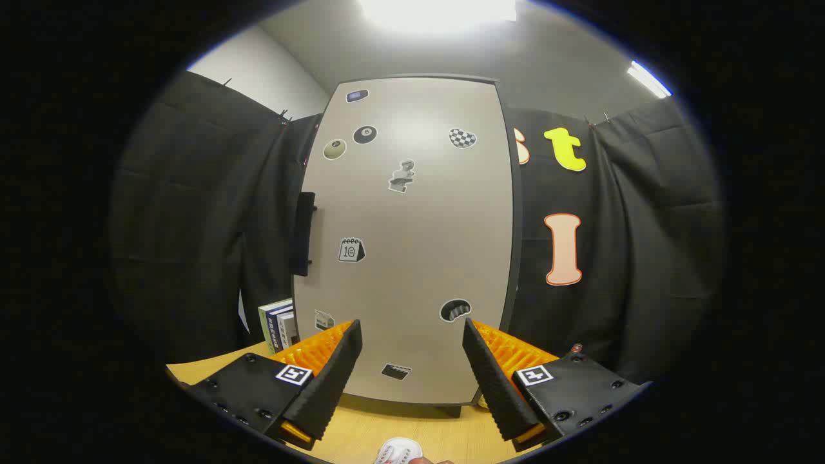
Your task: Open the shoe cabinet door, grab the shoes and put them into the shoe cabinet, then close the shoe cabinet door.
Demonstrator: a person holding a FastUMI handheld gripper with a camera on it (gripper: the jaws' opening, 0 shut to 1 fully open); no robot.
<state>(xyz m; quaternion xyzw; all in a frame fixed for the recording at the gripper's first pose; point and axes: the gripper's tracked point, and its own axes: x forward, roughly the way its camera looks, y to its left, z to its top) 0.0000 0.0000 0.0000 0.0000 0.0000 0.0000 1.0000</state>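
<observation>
fingers point(412, 361) spread open, empty, facing the closed cabinet door point(412, 245); reach for the dark handle point(304, 233) at its edge, pull squarely.

Black cloth point(193, 212) hanging as booth wall on both sides, pale wall point(264, 74) showing above it, ceiling light point(438, 13) glaring overhead, second strip light point(648, 78) shining off to one side, wooden surface point(393, 428) lying below, books point(278, 323) standing upright against the cloth.
</observation>
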